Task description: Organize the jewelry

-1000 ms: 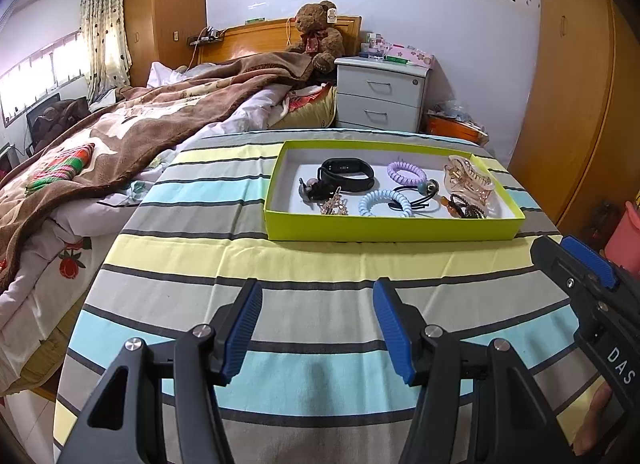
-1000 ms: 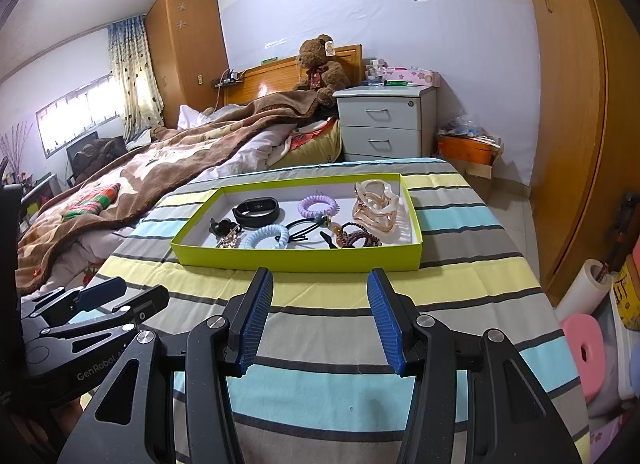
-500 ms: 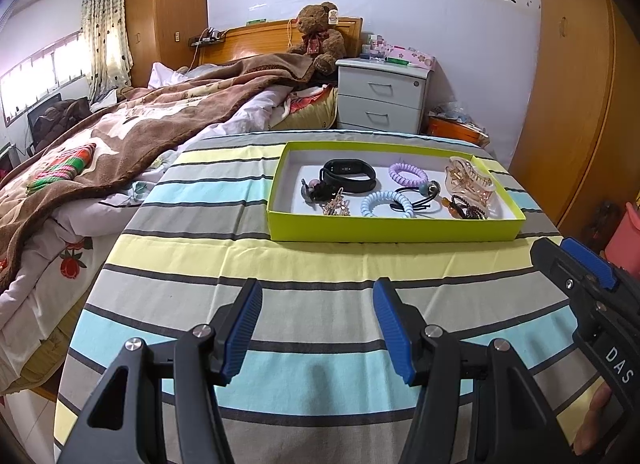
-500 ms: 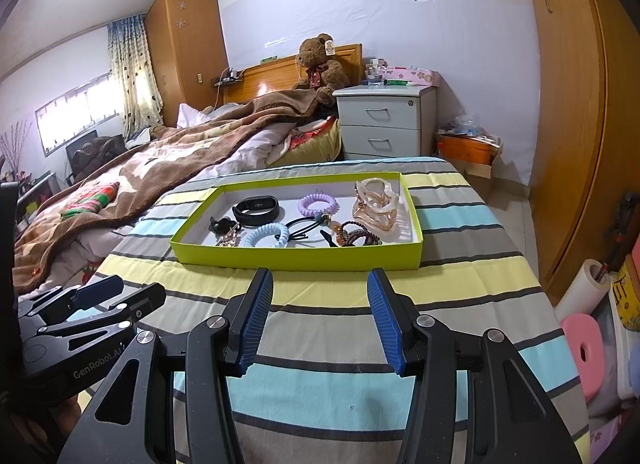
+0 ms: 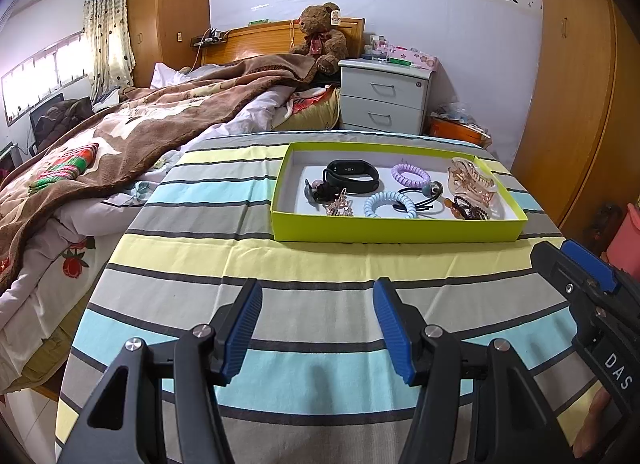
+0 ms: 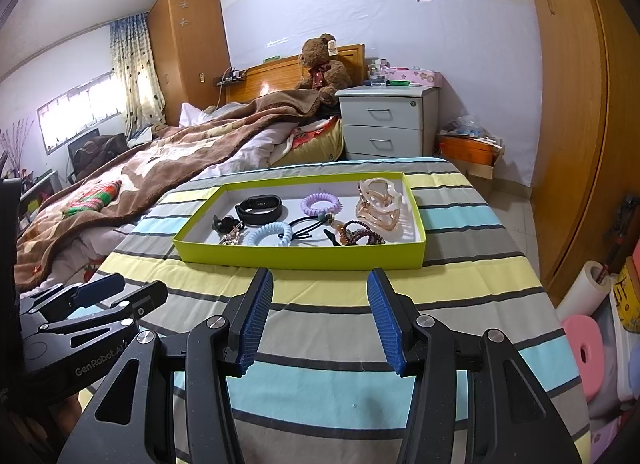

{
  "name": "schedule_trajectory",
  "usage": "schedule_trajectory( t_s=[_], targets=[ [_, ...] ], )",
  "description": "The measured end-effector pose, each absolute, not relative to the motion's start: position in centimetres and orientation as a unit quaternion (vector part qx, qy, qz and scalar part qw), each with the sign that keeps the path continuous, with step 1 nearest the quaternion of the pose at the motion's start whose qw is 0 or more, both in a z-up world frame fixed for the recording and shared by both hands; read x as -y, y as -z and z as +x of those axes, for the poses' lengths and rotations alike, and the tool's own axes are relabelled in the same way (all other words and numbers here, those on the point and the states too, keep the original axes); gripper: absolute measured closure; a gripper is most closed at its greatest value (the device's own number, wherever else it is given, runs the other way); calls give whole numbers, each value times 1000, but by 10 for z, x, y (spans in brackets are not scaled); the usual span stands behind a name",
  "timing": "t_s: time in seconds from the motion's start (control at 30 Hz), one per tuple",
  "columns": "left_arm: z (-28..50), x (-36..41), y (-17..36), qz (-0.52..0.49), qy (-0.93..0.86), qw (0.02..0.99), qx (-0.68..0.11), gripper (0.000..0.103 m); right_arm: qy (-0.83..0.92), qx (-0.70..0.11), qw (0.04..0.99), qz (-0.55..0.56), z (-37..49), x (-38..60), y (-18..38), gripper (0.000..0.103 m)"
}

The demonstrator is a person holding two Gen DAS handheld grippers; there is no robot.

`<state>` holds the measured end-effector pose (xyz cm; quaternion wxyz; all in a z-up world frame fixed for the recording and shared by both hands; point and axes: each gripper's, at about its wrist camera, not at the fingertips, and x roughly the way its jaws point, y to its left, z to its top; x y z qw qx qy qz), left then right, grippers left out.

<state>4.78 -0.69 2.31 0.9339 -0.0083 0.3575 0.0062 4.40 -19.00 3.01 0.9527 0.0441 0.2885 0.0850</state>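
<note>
Nothing has moved since a second ago: left gripper and right gripper both hover with jaws parted and empty above the striped tablecloth, short of the lime-green tray holding hair ties, a black band and a claw clip.

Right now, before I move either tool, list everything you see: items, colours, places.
tray: 1, lime green, on striped cloth
band: 1, black, tray far left
coil ties: 2, purple at back, blue in front
claw clip: 1, clear beige, tray right
bead bracelets: a few, dark brown, tray front right
elastic tie: 1, black, tray middle
teddy bear: 1, brown, by headboard
nightstand: 1, grey-white, behind table
left tool: open, empty
right tool: open, empty
</note>
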Motion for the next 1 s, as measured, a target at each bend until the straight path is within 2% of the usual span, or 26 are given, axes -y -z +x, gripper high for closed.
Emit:
schedule_trajectory(
  t_s=[1.0],
  targets=[
    [47, 4, -24, -16, -13, 934, -356, 43, -85, -288, 953, 44, 44, 189, -31, 53]
  ],
)
